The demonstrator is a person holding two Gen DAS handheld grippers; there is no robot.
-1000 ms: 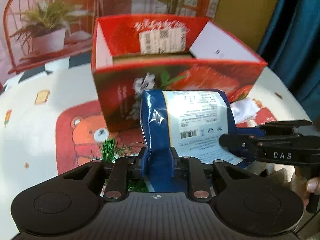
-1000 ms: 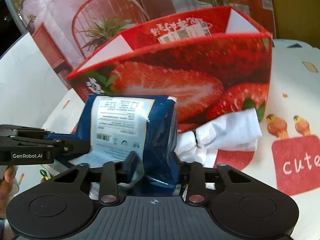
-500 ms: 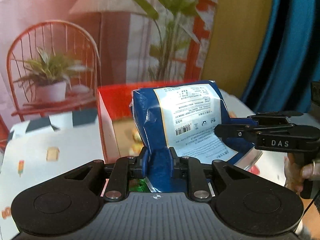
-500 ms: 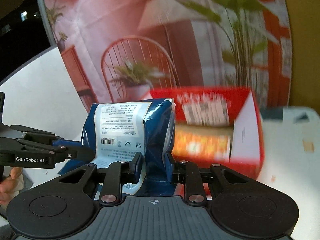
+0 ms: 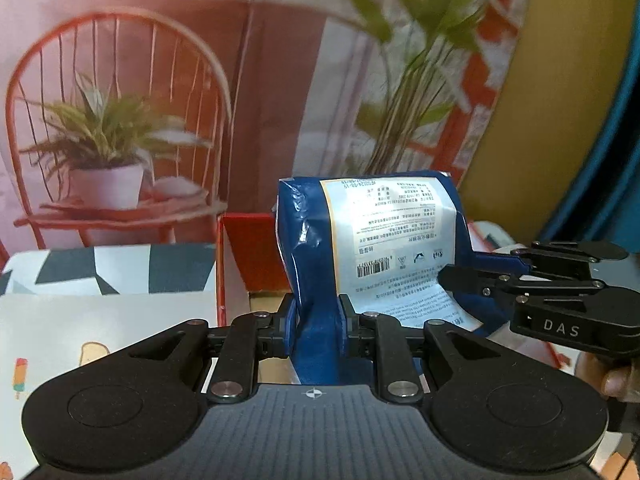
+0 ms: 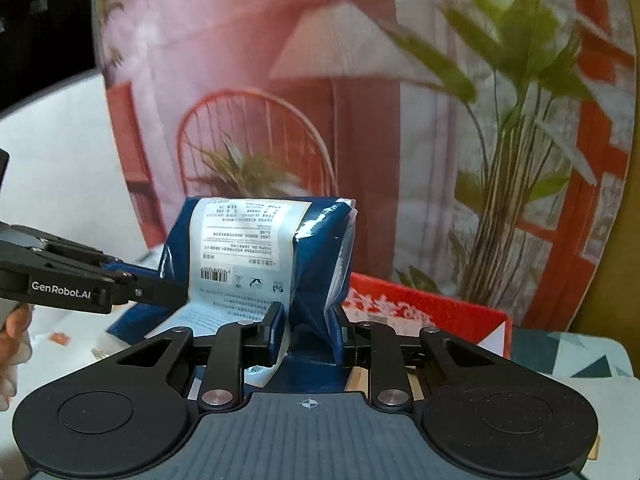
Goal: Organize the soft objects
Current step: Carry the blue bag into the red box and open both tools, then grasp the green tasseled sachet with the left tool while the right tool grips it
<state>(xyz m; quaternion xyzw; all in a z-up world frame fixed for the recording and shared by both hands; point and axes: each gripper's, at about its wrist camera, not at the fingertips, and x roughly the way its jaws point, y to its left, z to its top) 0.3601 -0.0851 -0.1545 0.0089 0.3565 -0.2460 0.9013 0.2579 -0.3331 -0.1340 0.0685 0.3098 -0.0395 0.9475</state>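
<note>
1. The left gripper [image 5: 317,322] is clamped on the near left end of the blue pack [image 5: 372,248]; the right gripper [image 6: 310,334] is clamped on its right end.
2. The pack hangs level, long axis left to right, label up.
3. Beyond it, lower down, stands the open red box [image 6: 440,312].

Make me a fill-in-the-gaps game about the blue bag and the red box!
1. The blue bag is held by ____ grippers at once.
2. The left gripper is ____ on the bag.
3. The box behind the bag is coloured ____.
4. The label on the bag is mostly ____.

Missing words: two; shut; red; white
</note>
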